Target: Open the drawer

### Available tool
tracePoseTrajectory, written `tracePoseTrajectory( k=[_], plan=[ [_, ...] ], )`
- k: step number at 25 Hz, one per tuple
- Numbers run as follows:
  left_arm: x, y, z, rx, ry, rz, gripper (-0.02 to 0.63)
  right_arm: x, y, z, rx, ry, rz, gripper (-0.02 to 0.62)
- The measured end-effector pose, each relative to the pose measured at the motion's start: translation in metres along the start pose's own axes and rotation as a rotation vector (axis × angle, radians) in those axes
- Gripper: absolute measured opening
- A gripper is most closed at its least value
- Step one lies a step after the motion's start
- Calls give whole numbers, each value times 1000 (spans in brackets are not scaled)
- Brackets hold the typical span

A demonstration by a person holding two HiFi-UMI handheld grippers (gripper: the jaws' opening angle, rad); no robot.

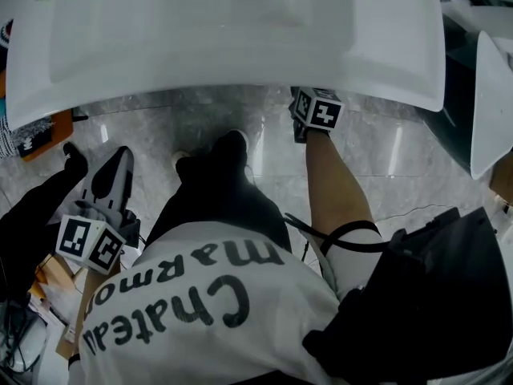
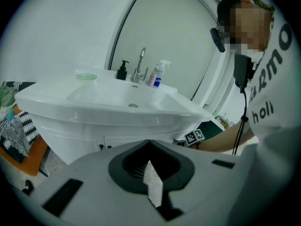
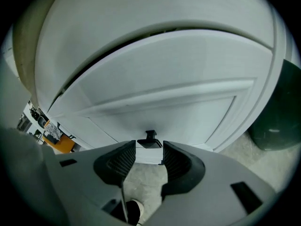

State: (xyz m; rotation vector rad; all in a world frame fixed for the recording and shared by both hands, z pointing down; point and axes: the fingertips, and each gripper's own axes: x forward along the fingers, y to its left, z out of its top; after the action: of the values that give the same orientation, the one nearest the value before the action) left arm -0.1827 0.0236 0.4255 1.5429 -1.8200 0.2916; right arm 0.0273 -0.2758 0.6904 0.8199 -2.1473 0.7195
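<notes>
The white drawer front (image 3: 160,102) under the sink basin (image 1: 240,46) fills the right gripper view, with a small black knob (image 3: 150,139) low on the panel. My right gripper (image 3: 149,157) is open, and the knob sits just ahead of its fingertips, in line with the gap and untouched. In the head view only its marker cube (image 1: 318,107) shows at the basin's front edge; the jaws are hidden below. My left gripper (image 2: 149,147) is shut and empty, held low at the left, away from the cabinet (image 1: 120,157).
On the basin stand a faucet (image 2: 139,65), a dark soap bottle (image 2: 122,71) and a spray bottle (image 2: 157,74). An orange item (image 2: 33,157) lies left of the cabinet. A dark green bin (image 3: 277,121) stands right. The person's feet (image 1: 228,147) stand on the grey floor.
</notes>
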Motion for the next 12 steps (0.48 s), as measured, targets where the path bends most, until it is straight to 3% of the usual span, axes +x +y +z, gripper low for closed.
tracePoseTrajectory(
  k=[12],
  plan=[
    [-16,-9,-14,55,24,8,9,3,-7,6,52,-53,-54,158]
  ],
)
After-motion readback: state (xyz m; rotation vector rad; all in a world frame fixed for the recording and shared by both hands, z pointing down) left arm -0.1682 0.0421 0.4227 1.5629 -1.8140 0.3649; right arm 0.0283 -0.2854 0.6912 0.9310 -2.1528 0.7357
